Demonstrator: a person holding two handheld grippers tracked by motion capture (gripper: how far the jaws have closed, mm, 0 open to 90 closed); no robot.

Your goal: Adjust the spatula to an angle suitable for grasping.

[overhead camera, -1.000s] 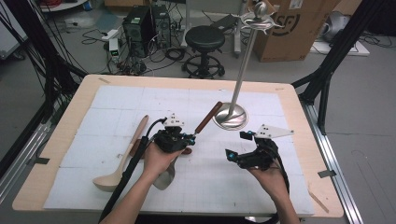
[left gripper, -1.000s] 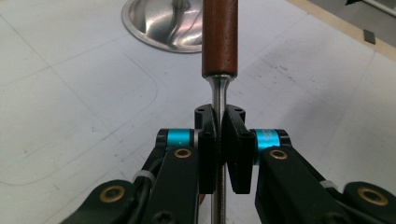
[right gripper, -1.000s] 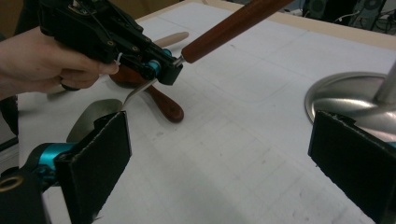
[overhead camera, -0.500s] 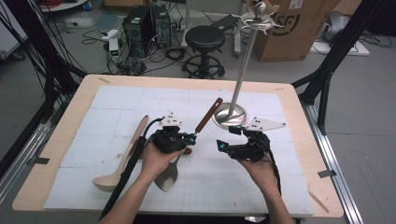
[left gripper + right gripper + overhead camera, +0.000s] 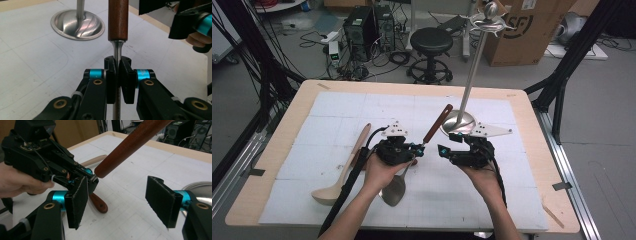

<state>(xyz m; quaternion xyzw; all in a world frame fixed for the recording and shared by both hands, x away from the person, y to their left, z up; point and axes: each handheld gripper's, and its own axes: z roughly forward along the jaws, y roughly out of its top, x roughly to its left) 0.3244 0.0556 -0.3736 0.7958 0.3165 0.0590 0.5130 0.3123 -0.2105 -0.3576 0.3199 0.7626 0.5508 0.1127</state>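
A metal spoon with a dark wooden handle (image 5: 437,124) is held aslant, its bowl (image 5: 394,192) low near the person's left wrist. My left gripper (image 5: 414,150) is shut on the spoon's thin metal shank (image 5: 116,50), just below the wooden handle (image 5: 118,20). My right gripper (image 5: 443,150) faces it from the right. Its jaws have just been closing but still stand apart (image 5: 118,192). The wooden handle (image 5: 130,142) slants above the gap between them, and neither pad touches it.
A steel stand with a round base (image 5: 457,121) and hooks on top (image 5: 489,20) rises just behind the grippers. A pale wooden spoon (image 5: 339,172) lies at the left. Another brown handle end (image 5: 99,205) rests on the white mat (image 5: 512,190).
My right gripper has moved left and away from the person, close to the left gripper and the spoon's handle, and its jaws have narrowed. The left gripper and spoon have kept still.
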